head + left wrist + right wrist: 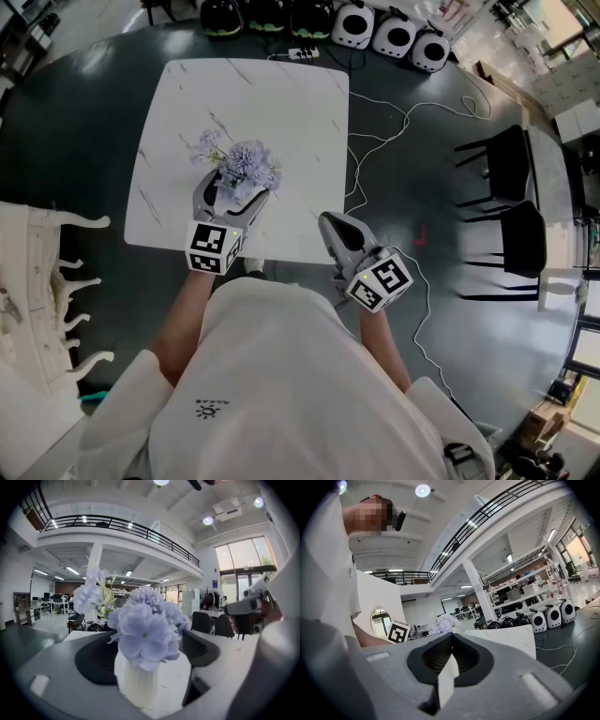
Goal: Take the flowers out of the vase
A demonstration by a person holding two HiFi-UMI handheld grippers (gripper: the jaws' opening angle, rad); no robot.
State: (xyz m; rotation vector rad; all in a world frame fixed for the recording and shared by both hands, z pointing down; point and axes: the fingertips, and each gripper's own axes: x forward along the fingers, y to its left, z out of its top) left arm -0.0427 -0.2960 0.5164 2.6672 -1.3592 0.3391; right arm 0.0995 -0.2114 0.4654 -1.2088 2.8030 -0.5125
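A large robotics lab hall: a mezzanine railing [122, 526], open shelving [520, 592], and round white robots [392, 36] lined up on the dark floor [84, 112].

Flowers [143, 630] in vase [136, 681] on table [281, 103], between jaws of left hand-held gripper [236, 186]

The white, marble-patterned square desk [281, 94] is looked down on steeply from the head camera, high above its near edge. From the left tool [237, 186], the white ribbed vase [138, 681] and pale purple flowers [145, 630] are viewed very closely and almost level. From the right tool [330, 223], held off the desk's near edge, a level view is taken across it. The same flowers are seen small there, and from above in the head view.
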